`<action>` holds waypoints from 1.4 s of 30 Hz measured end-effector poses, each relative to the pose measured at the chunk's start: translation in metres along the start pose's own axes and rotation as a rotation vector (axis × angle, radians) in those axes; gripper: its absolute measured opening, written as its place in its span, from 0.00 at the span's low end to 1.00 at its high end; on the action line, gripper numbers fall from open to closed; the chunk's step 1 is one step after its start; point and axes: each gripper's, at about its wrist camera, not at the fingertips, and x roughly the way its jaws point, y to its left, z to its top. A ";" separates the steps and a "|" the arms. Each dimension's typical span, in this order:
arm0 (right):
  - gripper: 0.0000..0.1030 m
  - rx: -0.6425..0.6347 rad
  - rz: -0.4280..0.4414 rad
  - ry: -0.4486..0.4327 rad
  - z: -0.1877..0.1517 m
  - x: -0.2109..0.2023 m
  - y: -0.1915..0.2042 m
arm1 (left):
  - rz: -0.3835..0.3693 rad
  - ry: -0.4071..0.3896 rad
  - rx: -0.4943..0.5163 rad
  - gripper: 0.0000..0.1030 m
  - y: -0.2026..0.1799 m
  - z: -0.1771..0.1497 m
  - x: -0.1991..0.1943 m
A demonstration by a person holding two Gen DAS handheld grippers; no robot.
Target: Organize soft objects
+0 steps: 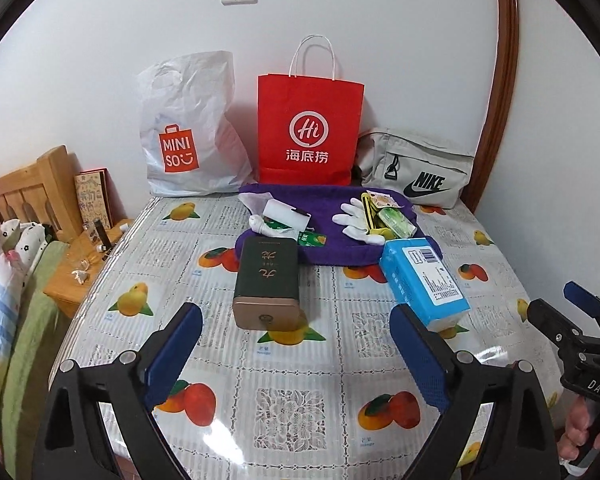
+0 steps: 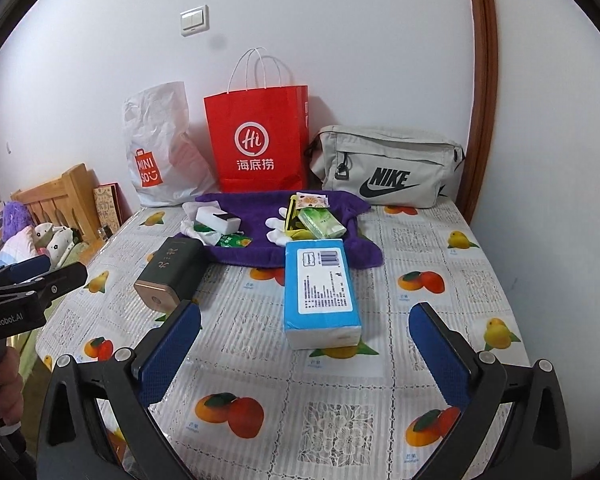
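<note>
A purple towel [image 1: 332,216] [image 2: 260,236] lies at the table's back with white gloves [image 1: 356,216] [image 2: 278,228], green tissue packs [image 1: 396,222] [image 2: 322,224], a white sponge block [image 1: 286,216] [image 2: 220,220] and small packets on it. A blue tissue pack [image 1: 424,280] [image 2: 320,292] lies in front of the towel, straight ahead of my right gripper [image 2: 304,344]. A dark green tin [image 1: 268,280] [image 2: 170,276] lies ahead of my left gripper [image 1: 300,344]. Both grippers are open and empty, hovering above the near table.
A white MINISO bag [image 1: 188,128] [image 2: 160,148], a red paper bag [image 1: 310,128] [image 2: 260,140] and a grey Nike bag [image 1: 416,168] [image 2: 384,168] stand against the wall. The table has a fruit-print cloth [image 1: 300,400]. A bed and wooden nightstand [image 1: 76,272] are left.
</note>
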 end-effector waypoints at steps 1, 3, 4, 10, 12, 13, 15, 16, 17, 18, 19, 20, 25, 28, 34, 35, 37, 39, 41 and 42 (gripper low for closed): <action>0.99 0.003 0.000 -0.002 -0.001 -0.001 -0.001 | 0.002 -0.003 -0.001 0.92 0.000 0.000 -0.001; 0.99 0.008 0.003 -0.004 -0.002 -0.004 -0.002 | 0.010 -0.012 -0.003 0.92 0.000 -0.001 -0.005; 0.99 0.008 0.003 -0.006 -0.002 -0.005 -0.002 | 0.012 -0.016 -0.004 0.92 0.001 -0.001 -0.007; 0.99 0.004 0.004 -0.021 -0.004 -0.011 -0.001 | 0.014 -0.022 -0.009 0.92 0.000 -0.003 -0.012; 0.99 0.011 0.005 -0.020 -0.005 -0.011 -0.002 | 0.014 -0.021 -0.009 0.92 -0.001 -0.004 -0.014; 0.99 0.015 0.008 -0.021 -0.006 -0.012 -0.002 | 0.013 -0.022 -0.008 0.92 -0.001 -0.005 -0.015; 0.99 0.018 0.009 -0.020 -0.006 -0.012 -0.002 | 0.013 -0.025 -0.005 0.92 -0.002 -0.005 -0.016; 0.99 0.018 0.009 -0.020 -0.007 -0.012 -0.002 | 0.013 -0.025 -0.004 0.92 -0.003 -0.005 -0.017; 0.99 0.018 0.008 -0.018 -0.007 -0.012 -0.002 | 0.012 -0.026 -0.003 0.92 -0.003 -0.005 -0.018; 0.99 0.019 0.008 -0.014 -0.008 -0.011 -0.002 | 0.013 -0.027 -0.004 0.92 -0.003 -0.005 -0.018; 0.99 0.019 0.008 -0.013 -0.008 -0.012 -0.002 | 0.014 -0.027 -0.004 0.92 -0.003 -0.005 -0.018; 0.99 0.019 0.009 -0.014 -0.009 -0.012 -0.002 | 0.014 -0.027 -0.004 0.92 -0.003 -0.006 -0.018; 0.99 0.017 0.005 -0.016 -0.010 -0.013 -0.003 | 0.015 -0.026 -0.004 0.92 -0.003 -0.005 -0.018; 0.99 0.020 0.004 -0.019 -0.010 -0.014 -0.004 | 0.017 -0.028 -0.002 0.92 -0.004 -0.005 -0.019; 0.99 0.018 0.004 -0.015 -0.011 -0.016 -0.005 | 0.016 -0.029 -0.003 0.92 -0.003 -0.004 -0.021; 0.99 0.017 0.005 -0.014 -0.011 -0.015 -0.005 | 0.016 -0.029 -0.002 0.92 -0.003 -0.005 -0.020; 0.99 0.019 0.003 -0.014 -0.011 -0.016 -0.005 | 0.016 -0.028 -0.002 0.92 -0.003 -0.005 -0.020; 0.99 0.021 0.006 -0.013 -0.011 -0.015 -0.005 | 0.016 -0.027 -0.001 0.92 -0.003 -0.005 -0.021; 0.99 0.021 0.005 -0.012 -0.011 -0.015 -0.005 | 0.016 -0.029 -0.004 0.92 -0.003 -0.005 -0.021; 0.99 0.017 0.007 -0.011 -0.011 -0.015 -0.005 | 0.016 -0.030 -0.004 0.92 -0.003 -0.005 -0.021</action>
